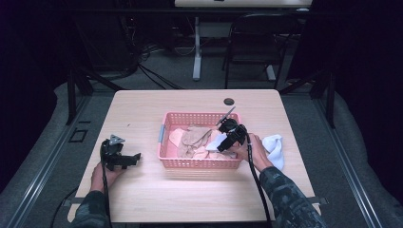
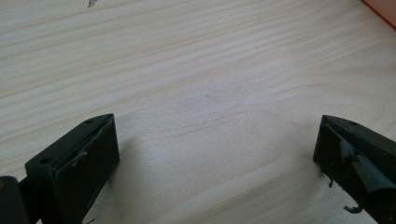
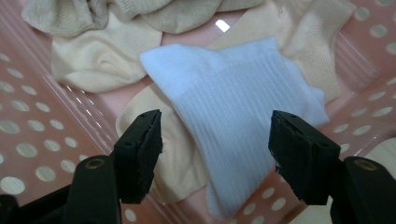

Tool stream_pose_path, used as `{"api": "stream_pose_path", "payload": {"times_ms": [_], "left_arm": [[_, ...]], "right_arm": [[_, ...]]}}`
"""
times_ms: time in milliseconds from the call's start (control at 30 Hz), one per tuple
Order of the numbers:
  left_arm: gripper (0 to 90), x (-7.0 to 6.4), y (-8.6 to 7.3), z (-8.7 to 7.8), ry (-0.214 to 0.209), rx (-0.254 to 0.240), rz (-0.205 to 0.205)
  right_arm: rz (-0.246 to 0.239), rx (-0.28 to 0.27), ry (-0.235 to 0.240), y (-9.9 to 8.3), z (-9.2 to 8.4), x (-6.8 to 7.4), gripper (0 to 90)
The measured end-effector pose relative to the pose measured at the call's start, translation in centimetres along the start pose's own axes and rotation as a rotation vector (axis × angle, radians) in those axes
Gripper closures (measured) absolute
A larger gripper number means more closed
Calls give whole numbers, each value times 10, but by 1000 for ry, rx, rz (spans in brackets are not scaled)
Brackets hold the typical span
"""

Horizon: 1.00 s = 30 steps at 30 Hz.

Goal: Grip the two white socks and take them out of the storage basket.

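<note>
So, left side first: the left gripper (image 1: 124, 159) is parked on the bare bench (image 1: 142, 199) well away from the pink basket (image 1: 199, 164). Its jaws stand wide apart with nothing but wood grain between them in the left gripper view, so it's released and out of the action.

The basket sits mid-bench with a heap of tan and cream socks (image 1: 192, 137) in it. Toward its right end lies the white sock (image 3: 233, 121), resting on top of the cream ones and up against the basket's perforated wall.

The right gripper (image 1: 227, 142) is dipped into that right end of the basket. In the right gripper view the white sock lies straight ahead of it and slightly below. The sock's long axis runs away from the jaws at a slant, with the ribbed cuff end nearest and poking down between the two pads. The jaws sit either side of that ribbed part but I don't see them pressing on it, so I'd call it unclenched, not gripping yet. My guess is the coming pinch lands on the cuff.

Further right there's another white sock (image 1: 274, 148) lying on the bench just outside the basket, beside the right hand (image 1: 256, 152).
</note>
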<state>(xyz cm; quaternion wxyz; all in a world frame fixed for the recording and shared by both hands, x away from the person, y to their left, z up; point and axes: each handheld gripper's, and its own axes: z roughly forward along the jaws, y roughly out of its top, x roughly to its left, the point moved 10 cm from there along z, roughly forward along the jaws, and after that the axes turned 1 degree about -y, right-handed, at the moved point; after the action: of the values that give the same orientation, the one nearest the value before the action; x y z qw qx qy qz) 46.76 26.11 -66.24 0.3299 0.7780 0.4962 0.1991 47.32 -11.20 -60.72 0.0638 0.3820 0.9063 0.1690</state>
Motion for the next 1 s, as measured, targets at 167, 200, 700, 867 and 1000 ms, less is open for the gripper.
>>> {"api": "stream_pose_path", "payload": {"times_ms": [167, 200, 700, 867, 1000], "left_arm": [[1, 0, 0, 0, 0, 0, 0], [1, 0, 0, 0, 0, 0, 0], [1, 0, 0, 0, 0, 0, 0], [1, 0, 0, 0, 0, 0, 0], [1, 0, 0, 0, 0, 0, 0]], "right_arm": [[-13, 47, -28, -3, 2, -3, 373], [0, 37, -32, -3, 4, -3, 377], [-16, 83, -135, -8, 10, -9, 499], [-23, 95, -146, -10, 7, -13, 651], [-28, 86, -141, -9, 8, -10, 765]]}}
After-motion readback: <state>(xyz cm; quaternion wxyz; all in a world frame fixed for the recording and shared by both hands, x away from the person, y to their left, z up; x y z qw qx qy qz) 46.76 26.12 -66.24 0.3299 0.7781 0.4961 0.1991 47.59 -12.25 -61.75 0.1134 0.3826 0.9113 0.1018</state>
